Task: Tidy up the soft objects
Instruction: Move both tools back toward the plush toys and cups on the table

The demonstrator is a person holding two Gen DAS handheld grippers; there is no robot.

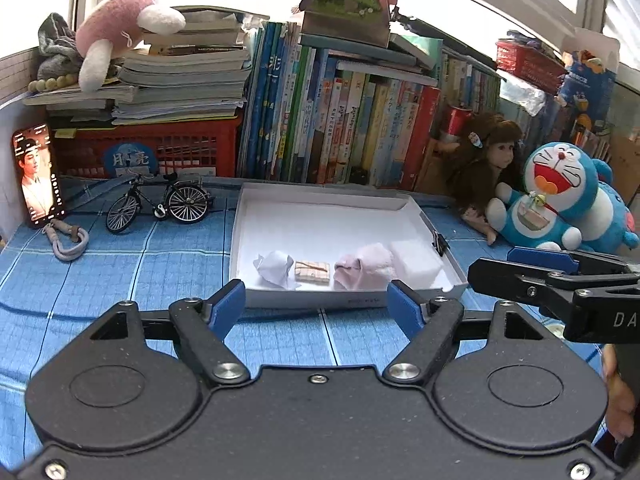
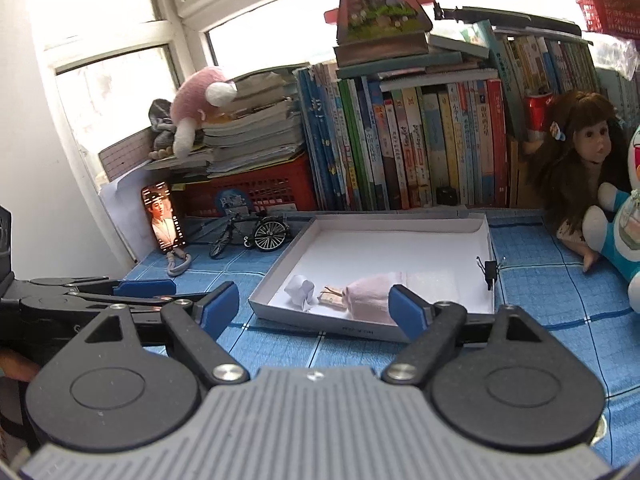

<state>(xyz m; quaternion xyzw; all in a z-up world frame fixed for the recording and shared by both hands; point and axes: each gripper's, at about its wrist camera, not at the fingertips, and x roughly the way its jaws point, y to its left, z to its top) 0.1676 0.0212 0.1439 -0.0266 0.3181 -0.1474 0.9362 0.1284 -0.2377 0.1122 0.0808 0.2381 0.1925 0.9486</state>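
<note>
- Left wrist view puts the white tray mid-frame on the blue checked cloth, with four soft things lined up along its near wall: from left to right a crumpled white cloth, a small tied checked bundle, a pink folded cloth and a white sponge block
- The far two thirds of the tray lie bare, and a black binder clip sits on its right wall
- Right wrist view shows the same row low and centre, with the pink cloth partly behind the right finger
- Left gripper hangs low centre, short of the tray's near wall, released, nothing between its blue pads
- Right gripper is likewise spread wide and empty; in the left wrist view it enters from the right edge, beside the tray's near right corner
- Judgement: the row looks finished, so the step in hand is most likely drawing clear; to do it well, keep both tools lifted above the near wall, jaws apart, so no pad snags the rim or drags the light tray
- A plush Doraemon and a doll sit at right, outside the tray, untouched
</note>
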